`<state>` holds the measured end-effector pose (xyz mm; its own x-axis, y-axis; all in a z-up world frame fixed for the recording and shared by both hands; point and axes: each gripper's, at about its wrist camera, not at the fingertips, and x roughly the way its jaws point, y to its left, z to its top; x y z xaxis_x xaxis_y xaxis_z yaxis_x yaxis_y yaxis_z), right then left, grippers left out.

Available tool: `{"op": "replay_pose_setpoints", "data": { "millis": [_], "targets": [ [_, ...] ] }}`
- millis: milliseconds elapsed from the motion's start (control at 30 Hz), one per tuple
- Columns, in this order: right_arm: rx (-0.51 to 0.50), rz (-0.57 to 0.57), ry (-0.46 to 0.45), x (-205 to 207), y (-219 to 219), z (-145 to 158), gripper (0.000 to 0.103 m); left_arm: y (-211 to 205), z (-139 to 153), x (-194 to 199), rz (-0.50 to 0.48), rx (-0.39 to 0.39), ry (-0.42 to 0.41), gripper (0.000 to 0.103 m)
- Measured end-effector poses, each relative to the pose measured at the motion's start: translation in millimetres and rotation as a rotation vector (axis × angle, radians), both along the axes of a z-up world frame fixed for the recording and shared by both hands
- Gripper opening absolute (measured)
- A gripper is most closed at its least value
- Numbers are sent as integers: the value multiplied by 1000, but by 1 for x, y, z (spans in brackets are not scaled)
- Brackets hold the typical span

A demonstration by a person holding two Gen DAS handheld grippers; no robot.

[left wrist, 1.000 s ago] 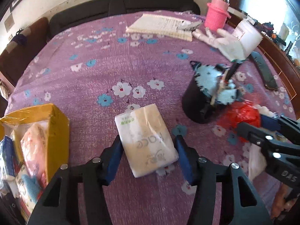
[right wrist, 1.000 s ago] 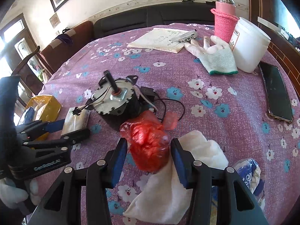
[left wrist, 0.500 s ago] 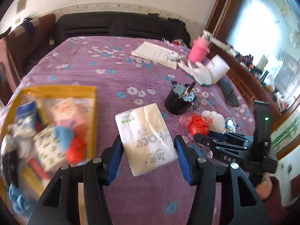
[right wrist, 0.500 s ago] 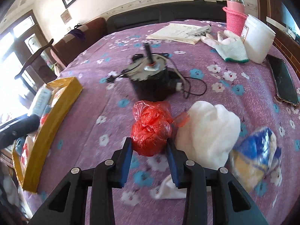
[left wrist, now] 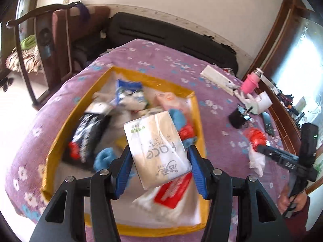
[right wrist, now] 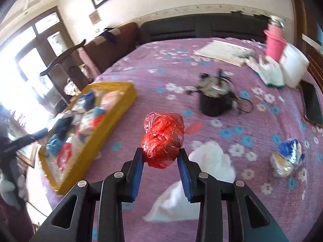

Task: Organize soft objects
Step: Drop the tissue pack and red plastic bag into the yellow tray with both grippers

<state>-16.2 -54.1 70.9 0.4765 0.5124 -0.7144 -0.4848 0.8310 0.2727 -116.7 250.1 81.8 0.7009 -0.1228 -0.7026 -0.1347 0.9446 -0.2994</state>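
My left gripper (left wrist: 159,161) is shut on a tissue pack (left wrist: 157,149), beige and white, held above the yellow box (left wrist: 60,129). The box holds several soft packs and cloths. My right gripper (right wrist: 160,159) is shut on a crumpled red plastic bag (right wrist: 163,139), lifted above the purple flowered tablecloth (right wrist: 161,76). The yellow box also shows in the right wrist view (right wrist: 113,125) to the left. A white cloth (right wrist: 210,159) and a blue and yellow pack (right wrist: 286,157) lie on the cloth to the right of the right gripper.
A black motor (right wrist: 216,98) with wires stands mid-table. At the back right are a notebook (right wrist: 222,52), white gloves (right wrist: 268,72), a pink bottle (right wrist: 274,38), a white tub (right wrist: 294,68) and a phone (right wrist: 313,104). Chairs and a dark sofa surround the table.
My left gripper lifted the tissue pack and carried it left over the yellow box. My right gripper closed on the red bag and raised it off the table, moving left.
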Motion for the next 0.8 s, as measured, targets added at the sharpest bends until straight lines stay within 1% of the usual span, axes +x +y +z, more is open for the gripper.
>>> {"op": "replay_pose_setpoints", "data": {
  "millis": [167,267,400,467,500,533,600,667,700,733,800],
  "targets": [
    [0,75,-12,-13,39,10,37,12,-16,-10,18,31,37,54],
    [-1,117,-14,-18,62,14,37,12,-24,-9,19,75,63,54],
    [13,173,10,-21,95,16,37,4,-33,-10,-14,193,121,57],
    [14,206,21,-23,113,15,37,5,-39,-15,-31,224,146,62],
    [11,224,28,-24,124,14,37,7,-43,-17,-35,226,162,66],
    [7,237,31,-24,132,13,37,13,-46,-19,-30,219,173,68],
    [-1,268,39,-26,150,9,38,29,-54,-25,-9,175,188,68],
    [-10,298,51,-28,170,5,38,40,-50,-33,-8,131,144,68],
    [-13,310,54,-29,178,4,38,45,-45,-36,-4,107,123,72],
    [-16,325,59,-30,188,3,38,48,-42,-38,1,89,106,78],
    [-17,350,70,-32,203,0,38,56,-38,-42,20,56,66,80]
  ]
}}
